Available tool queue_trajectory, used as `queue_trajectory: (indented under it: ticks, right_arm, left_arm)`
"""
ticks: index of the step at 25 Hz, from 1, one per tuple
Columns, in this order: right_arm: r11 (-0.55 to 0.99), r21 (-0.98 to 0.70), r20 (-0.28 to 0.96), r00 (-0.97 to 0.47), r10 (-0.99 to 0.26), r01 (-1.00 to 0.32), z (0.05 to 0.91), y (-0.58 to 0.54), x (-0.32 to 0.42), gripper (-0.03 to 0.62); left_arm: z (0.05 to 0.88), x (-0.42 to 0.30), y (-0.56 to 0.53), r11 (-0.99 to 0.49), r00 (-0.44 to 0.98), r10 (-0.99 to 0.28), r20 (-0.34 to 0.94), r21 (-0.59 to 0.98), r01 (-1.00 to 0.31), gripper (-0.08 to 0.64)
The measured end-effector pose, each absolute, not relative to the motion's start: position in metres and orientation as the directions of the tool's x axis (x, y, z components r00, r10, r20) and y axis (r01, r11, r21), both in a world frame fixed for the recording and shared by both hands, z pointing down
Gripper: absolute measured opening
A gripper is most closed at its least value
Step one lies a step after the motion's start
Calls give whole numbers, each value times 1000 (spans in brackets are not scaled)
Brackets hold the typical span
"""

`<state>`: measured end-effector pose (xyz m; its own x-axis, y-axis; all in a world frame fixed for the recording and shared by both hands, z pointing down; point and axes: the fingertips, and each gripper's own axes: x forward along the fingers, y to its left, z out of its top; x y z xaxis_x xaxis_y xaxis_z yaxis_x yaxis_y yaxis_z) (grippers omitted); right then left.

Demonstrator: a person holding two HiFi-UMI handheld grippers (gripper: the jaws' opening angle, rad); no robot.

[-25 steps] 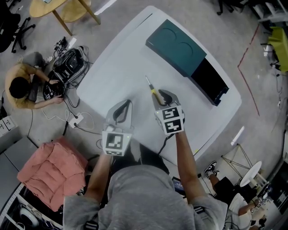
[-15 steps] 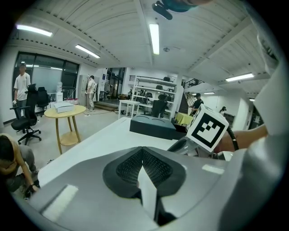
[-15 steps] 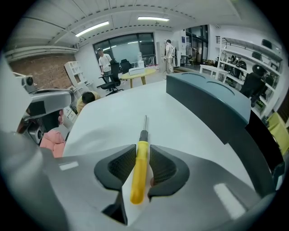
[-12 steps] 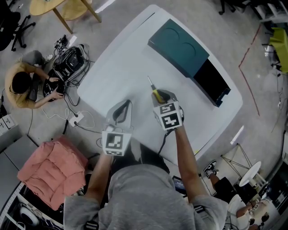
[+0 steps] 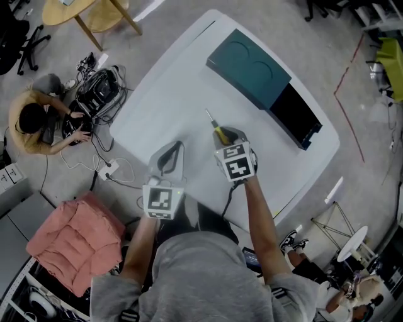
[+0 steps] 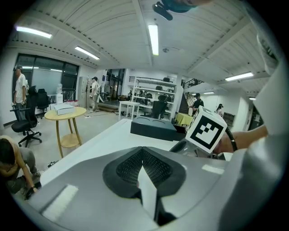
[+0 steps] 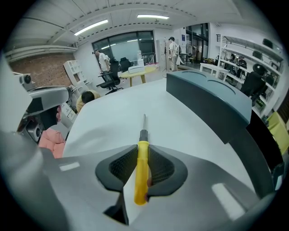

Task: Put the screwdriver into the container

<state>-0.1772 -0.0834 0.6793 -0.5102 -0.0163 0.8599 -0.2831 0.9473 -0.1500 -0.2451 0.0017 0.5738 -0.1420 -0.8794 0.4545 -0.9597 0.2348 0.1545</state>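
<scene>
A screwdriver (image 5: pixel 213 126) with a yellow handle (image 7: pixel 142 167) and a thin metal shaft lies on the white table (image 5: pixel 157 100), tip pointing away from me. My right gripper (image 5: pixel 230 136) points steeply down over it. Its jaws have just been closing, and both pads now press the handle's sides (image 7: pixel 143 146). The container (image 5: pixel 249 63) is a dark teal box at the table's far right. Its lid is slid aside, leaving a black opening (image 5: pixel 295 116); it also shows in the right gripper view (image 7: pixel 207 99). My left gripper (image 5: pixel 169 154) rests shut and empty (image 6: pixel 142 153), to the left of the right one.
A person (image 5: pixel 31 119) crouches on the floor at left beside cables and equipment (image 5: pixel 94 88). A pink cushion (image 5: pixel 69 242) lies at lower left, a round wooden table (image 5: pixel 82 9) at top left. The white table's right edge runs just past the container.
My right gripper has shifted slightly forward over the yellow handle and its jaws have narrowed onto it. The left gripper and the container have not moved.
</scene>
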Motion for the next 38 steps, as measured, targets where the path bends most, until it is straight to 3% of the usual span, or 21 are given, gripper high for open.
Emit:
queue_trajectory:
  ticks: [17,38]
  right_arm:
    - [897,-99,763,-611,-209,-430,602,-110,-144,75]
    - [673,-99,639,-565,-521,-733,512,-138,1,75]
  left_arm:
    - [522,-223,-19,129,-79,-922,379,108,-986,11]
    - [455,-110,-68,-185,198,-941,275,72,-980,11]
